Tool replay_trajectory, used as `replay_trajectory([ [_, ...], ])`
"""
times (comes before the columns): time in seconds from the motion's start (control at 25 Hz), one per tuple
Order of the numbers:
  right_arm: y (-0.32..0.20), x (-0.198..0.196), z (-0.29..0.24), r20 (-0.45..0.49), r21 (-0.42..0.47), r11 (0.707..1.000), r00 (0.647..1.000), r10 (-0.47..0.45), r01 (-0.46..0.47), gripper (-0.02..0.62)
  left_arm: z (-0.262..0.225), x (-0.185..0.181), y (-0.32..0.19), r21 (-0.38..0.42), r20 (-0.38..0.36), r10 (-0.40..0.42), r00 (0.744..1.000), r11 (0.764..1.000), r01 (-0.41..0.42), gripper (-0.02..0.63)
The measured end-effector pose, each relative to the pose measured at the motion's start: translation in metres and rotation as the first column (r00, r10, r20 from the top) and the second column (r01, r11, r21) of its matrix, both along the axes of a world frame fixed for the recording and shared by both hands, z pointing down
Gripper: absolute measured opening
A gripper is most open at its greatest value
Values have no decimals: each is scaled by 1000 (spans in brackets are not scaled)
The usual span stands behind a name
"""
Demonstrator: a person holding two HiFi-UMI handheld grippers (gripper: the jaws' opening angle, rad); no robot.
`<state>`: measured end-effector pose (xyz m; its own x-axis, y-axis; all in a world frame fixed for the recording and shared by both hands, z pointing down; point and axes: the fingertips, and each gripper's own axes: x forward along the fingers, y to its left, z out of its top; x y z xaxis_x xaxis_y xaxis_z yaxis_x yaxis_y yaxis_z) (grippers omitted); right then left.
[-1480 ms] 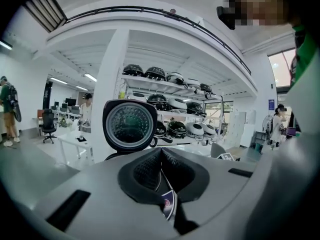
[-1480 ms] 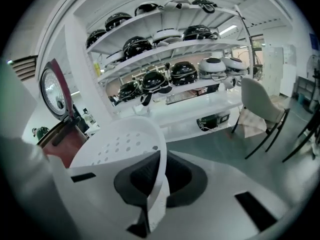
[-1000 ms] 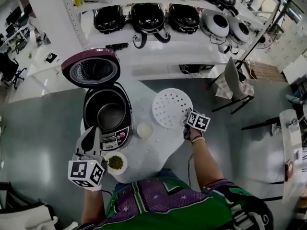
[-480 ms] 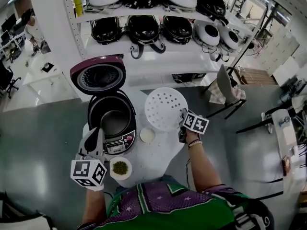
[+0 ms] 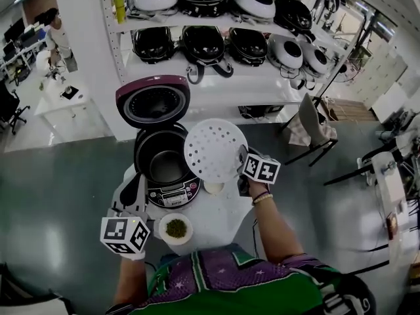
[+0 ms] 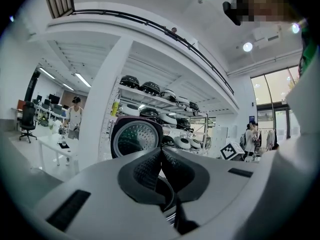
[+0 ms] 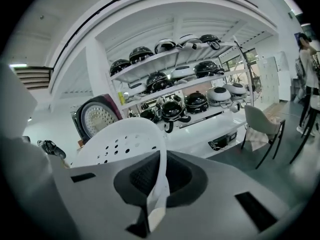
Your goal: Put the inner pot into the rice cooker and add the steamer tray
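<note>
The rice cooker stands open on the small white table, its maroon lid up and the metal inner pot seated inside. My right gripper is shut on the rim of the white perforated steamer tray, which hangs in the air just right of the cooker's mouth, overlapping its edge. In the right gripper view the tray runs between the pads. My left gripper is shut and empty, at the cooker's front left; the left gripper view shows the lid beyond its closed jaws.
A small bowl of green stuff sits at the table's front. A white cup stands right of the cooker's panel. Shelves behind hold several more rice cookers. A chair stands on the floor at right.
My right gripper has lifted the steamer tray off the table and carried it left, up to the cooker's opening. My left gripper has edged forward beside the cooker.
</note>
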<state>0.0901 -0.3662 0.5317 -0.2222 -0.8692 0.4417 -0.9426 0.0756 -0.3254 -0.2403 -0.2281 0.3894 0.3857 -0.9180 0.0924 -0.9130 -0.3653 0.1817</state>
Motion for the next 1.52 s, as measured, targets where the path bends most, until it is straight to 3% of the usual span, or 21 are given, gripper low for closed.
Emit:
replay_trajectory([
  [0.4, 6, -82, -15, 5, 26, 998, 998, -63, 63, 8, 5, -48, 10, 1, -20, 7, 1000, 1000, -7, 21],
  [0.64, -9, -121, -12, 7, 22, 992, 992, -125, 124, 8, 24, -66, 8, -30, -11, -38, 999, 999, 38, 21],
  [1.52, -65, -200, 42, -77, -117, 940, 941, -330, 321, 9, 50, -82, 2, -107, 4, -168, 986, 980, 167, 21],
])
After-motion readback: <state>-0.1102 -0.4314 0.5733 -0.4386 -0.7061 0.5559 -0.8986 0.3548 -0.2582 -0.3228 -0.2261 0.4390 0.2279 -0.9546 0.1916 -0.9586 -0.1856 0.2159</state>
